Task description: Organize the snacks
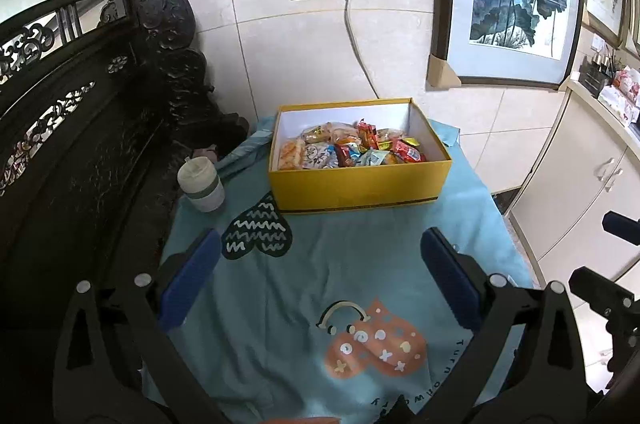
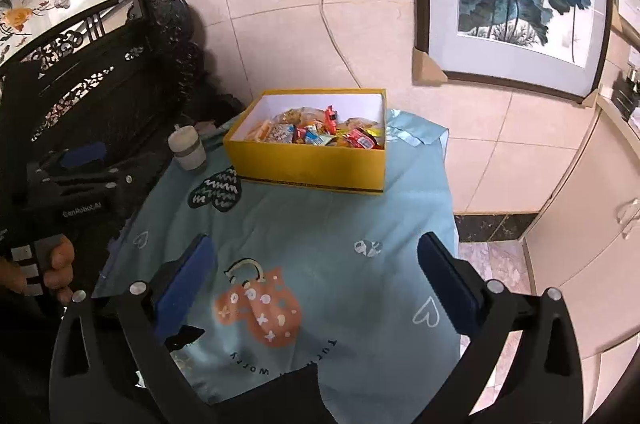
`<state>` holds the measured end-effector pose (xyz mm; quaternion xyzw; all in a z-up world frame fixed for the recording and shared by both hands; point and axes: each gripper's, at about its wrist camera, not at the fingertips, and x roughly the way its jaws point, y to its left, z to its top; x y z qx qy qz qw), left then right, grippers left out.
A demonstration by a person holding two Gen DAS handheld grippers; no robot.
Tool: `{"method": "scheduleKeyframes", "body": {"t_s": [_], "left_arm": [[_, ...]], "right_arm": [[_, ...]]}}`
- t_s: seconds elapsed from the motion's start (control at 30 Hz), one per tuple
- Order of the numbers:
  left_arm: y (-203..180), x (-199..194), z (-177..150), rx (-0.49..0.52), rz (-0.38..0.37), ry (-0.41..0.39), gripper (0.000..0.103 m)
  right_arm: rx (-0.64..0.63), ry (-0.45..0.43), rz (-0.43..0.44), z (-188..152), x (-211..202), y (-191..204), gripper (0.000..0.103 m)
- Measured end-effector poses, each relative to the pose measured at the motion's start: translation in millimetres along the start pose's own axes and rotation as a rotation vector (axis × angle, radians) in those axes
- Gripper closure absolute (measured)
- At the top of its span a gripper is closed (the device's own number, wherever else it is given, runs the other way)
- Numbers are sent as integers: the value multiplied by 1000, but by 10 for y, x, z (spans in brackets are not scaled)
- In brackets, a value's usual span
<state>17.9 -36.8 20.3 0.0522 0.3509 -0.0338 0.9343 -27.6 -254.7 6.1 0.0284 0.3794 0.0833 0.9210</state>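
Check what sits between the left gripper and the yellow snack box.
Only the blue cloth with its dark heart print, seen in the left wrist view. The left gripper is open and short of the yellow snack box; the cup stands off to the side.

Blue cloth (image 1: pixel 360 244), yellow snack box (image 1: pixel 358 184), cup (image 1: pixel 202 186)

Ahead of your left gripper (image 1: pixel 320 264), blue pads on black frames: yellow box (image 1: pixel 356 184), white inside, dark band along its base. Snacks (image 1: pixel 348 148) in it: red, orange, blue, yellow and pale wrappers. Under both grippers: light teal cloth (image 1: pixel 360 244), with a dark heart bearing white zigzags (image 1: pixel 258 228), an orange heart pair with white dots and crosses (image 1: pixel 376 344), white outline hearts. Forward-left: cream cup (image 1: pixel 202 186), grey-green band. Your right gripper (image 2: pixel 316 272): same blue and black.
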Motion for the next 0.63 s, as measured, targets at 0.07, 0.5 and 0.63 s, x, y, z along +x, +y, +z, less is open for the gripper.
{"method": "scheduleKeyframes", "body": {"t_s": [0.07, 0.5, 0.63], "left_arm": [[4, -2, -7, 0, -3, 1, 2], [52, 54, -21, -32, -5, 36, 2], [44, 19, -16, -27, 12, 22, 2]], "right_arm": [[3, 1, -9, -14, -15, -3, 1], [-10, -3, -45, -46, -31, -9, 1], [-16, -16, -62, -29, -53, 15, 1]]}}
